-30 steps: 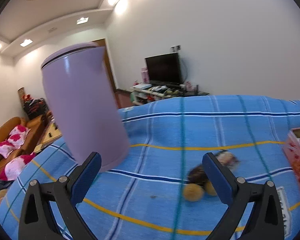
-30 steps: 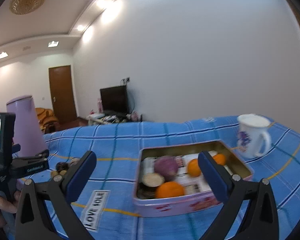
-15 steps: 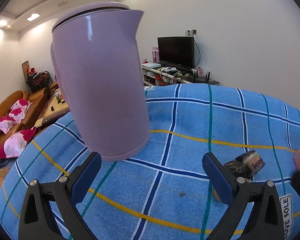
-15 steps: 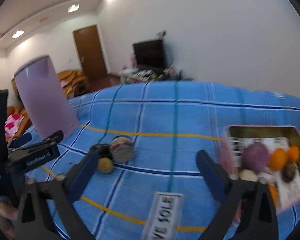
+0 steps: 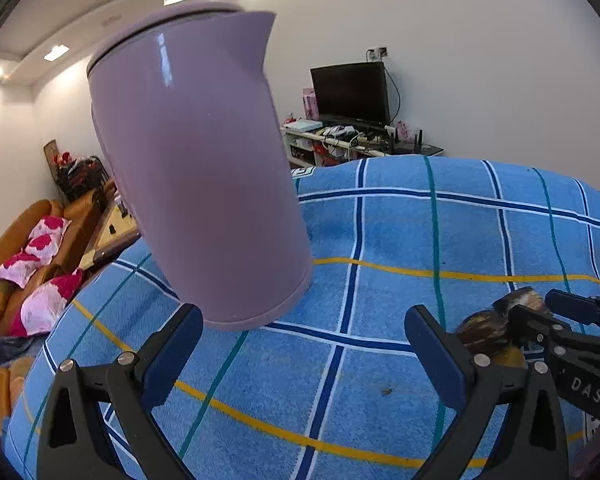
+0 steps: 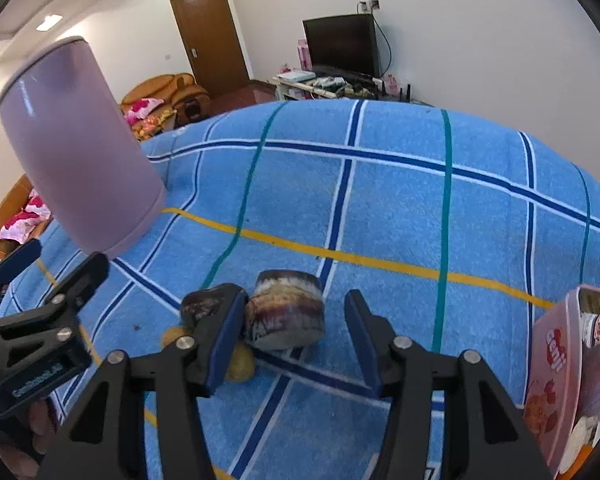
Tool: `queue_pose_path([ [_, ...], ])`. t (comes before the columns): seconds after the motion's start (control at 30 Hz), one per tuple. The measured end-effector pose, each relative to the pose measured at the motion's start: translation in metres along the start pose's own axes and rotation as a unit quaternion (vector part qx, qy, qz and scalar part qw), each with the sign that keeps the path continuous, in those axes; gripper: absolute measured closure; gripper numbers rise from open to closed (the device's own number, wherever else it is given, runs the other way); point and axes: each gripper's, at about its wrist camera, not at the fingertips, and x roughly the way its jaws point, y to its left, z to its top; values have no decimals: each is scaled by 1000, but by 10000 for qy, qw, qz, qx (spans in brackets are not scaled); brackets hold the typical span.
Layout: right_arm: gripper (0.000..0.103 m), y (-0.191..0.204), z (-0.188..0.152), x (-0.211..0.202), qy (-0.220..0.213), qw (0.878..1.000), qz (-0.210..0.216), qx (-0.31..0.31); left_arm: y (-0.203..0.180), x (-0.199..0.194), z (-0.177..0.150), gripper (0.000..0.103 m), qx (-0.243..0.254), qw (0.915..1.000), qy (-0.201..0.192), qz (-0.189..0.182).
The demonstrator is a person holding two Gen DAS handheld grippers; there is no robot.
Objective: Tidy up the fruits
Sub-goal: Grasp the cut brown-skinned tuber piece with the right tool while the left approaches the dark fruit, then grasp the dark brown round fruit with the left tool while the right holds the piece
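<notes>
1. Closing on a cut fruit chunk (image 6: 285, 312), the right gripper (image 6: 295, 332) has its jaws narrowing around it; the left pad is at its side, the right pad is not yet touching.
2. That chunk lies mid-cloth (image 6: 380, 208), touching a darker piece (image 6: 199, 306), with small yellow fruits (image 6: 239, 366) just beside.
3. Left gripper (image 5: 300, 356) hangs wide and empty near the kettle (image 5: 195, 168).
4. This looks like the pick-up step; the tin (image 6: 556, 376) at the cloth's right edge already holds fruit.
5. Next: finish the squeeze without nudging the neighbours, then lift and carry it to the tin.
</notes>
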Motion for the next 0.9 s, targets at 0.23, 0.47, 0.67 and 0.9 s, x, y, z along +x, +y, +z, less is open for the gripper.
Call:
queue_pose_path([
  [0.23,53,-1,3,18,234,9997,4,42,2,1,0,1,-121,9997,78,-196],
  [0.47,60,-4,-3,9,110,9998,-34,135,-3,4,-1,1,-69,9995,58,-313],
  [0.67,60,-8,-20,-35,-772,9968,-110,184,-6,1,-1,1,-109,9976,-65,-684],
  [0.9,60,-18,-44,-73,-1291,9901,-214,506,-20,-9,-3,1,-60,9908,-273,-1328],
])
